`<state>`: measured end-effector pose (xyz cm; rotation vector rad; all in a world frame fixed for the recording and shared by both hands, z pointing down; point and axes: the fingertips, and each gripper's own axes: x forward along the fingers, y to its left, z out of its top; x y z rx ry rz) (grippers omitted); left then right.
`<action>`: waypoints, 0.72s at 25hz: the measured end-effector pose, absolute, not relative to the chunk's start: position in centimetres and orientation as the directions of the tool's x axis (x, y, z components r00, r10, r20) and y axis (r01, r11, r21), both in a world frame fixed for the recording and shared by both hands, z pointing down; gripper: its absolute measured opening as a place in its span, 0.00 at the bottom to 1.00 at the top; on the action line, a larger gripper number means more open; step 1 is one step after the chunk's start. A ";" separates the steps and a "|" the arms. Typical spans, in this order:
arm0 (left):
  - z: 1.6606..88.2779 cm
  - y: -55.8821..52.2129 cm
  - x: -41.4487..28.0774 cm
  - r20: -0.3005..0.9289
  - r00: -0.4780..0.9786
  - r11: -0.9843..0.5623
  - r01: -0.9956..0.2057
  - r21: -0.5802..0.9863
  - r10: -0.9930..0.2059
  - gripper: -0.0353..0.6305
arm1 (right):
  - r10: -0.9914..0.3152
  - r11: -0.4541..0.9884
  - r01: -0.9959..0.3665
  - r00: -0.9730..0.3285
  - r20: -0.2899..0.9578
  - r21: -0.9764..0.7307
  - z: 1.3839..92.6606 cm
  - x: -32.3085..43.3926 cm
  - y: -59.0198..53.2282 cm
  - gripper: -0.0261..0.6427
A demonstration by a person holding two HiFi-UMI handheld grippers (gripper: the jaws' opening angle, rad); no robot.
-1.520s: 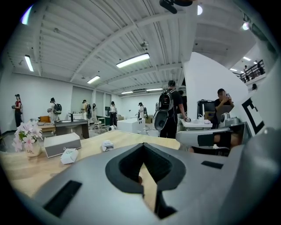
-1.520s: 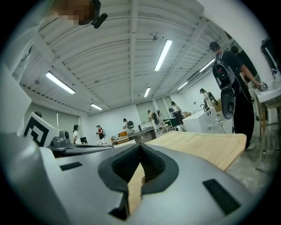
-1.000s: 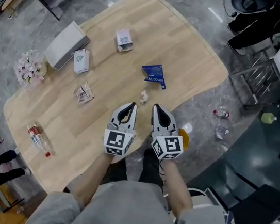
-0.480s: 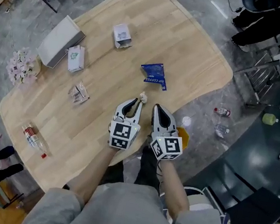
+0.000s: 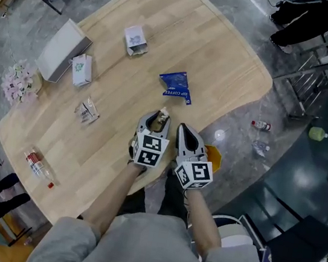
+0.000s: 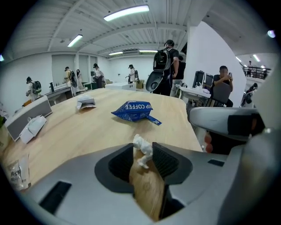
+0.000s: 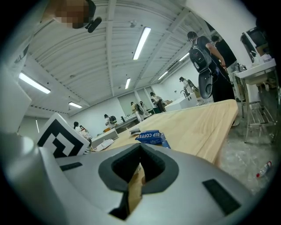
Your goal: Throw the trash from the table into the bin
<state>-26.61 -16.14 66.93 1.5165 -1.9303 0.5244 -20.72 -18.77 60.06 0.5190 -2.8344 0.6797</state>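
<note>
Head view: your left gripper [image 5: 156, 120] is at the tabletop's [image 5: 165, 42] near edge, around the white paper wad [image 5: 162, 115]. Left gripper view: its fingers [image 6: 166, 161] have just been opening and straddle the wad. Right gripper view: your right gripper's [image 7: 140, 147] fingers are pressed together.

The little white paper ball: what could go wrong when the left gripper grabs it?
The left gripper has just been opening its jaws, and the crumpled paper wad sits between them, not yet pinched. It is tiny, so it may pop out as they close, or get nudged along the table.
</note>
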 end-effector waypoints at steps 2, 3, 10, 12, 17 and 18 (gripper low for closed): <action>66.9 -16.2 -26.7 0.686 -0.158 0.264 -0.963 0.052 -0.711 0.18 | -0.294 0.833 -0.377 -0.922 0.254 -0.405 60.1 -20.6 -18.9 0.05; 66.9 -16.1 -26.7 0.686 -0.161 0.265 -0.963 0.048 -0.710 0.16 | -0.295 0.832 -0.379 -0.921 0.255 -0.406 60.2 -20.6 -19.0 0.05; 66.8 -16.1 -26.7 0.681 -0.163 0.265 -0.963 0.048 -0.714 0.12 | -0.302 0.825 -0.388 -0.917 0.260 -0.411 60.4 -20.0 -19.1 0.05; 66.5 -16.0 -26.7 0.674 -0.166 0.267 -0.963 0.048 -0.720 0.12 | -0.304 0.825 -0.389 -0.917 0.258 -0.410 60.2 -19.9 -19.1 0.05; 63.9 -16.0 -26.4 0.616 -0.184 0.267 -0.963 0.044 -0.766 0.11 | -0.316 0.825 -0.391 -0.918 0.241 -0.407 59.1 -19.3 -19.2 0.05; 63.1 -16.0 -26.3 0.600 -0.187 0.265 -0.963 0.043 -0.778 0.11 | -0.318 0.826 -0.391 -0.918 0.237 -0.407 58.7 -19.1 -19.3 0.05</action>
